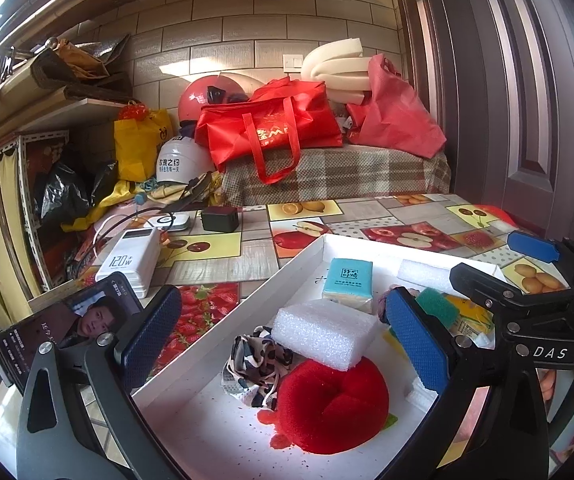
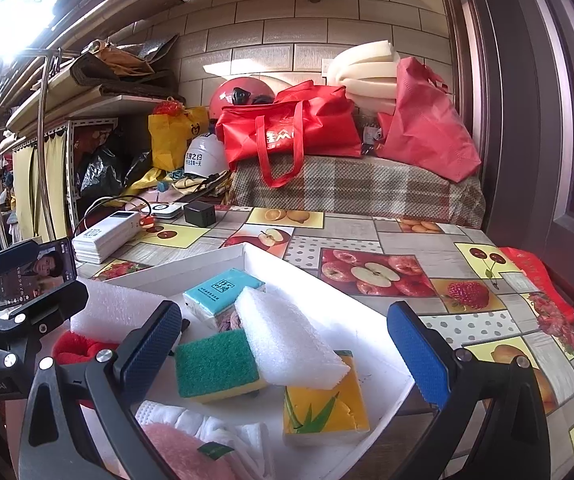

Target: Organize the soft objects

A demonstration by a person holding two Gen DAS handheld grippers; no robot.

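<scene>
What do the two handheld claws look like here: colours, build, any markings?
Both the left claw and right claw have black angular frames with silver screws and blue textured finger pads. White lettering "DAS" marks the right; "enRobot.AI" marks the left. No cables visible.

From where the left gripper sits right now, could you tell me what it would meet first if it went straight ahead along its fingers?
Most likely the white foam block, which lies between the open fingers of the left gripper, resting on the red sponge in the white tray. Depth is hard to judge, so this is an estimate.

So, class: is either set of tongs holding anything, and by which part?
Nothing is held. The left tongs and right tongs both hang open above the tray.
</scene>
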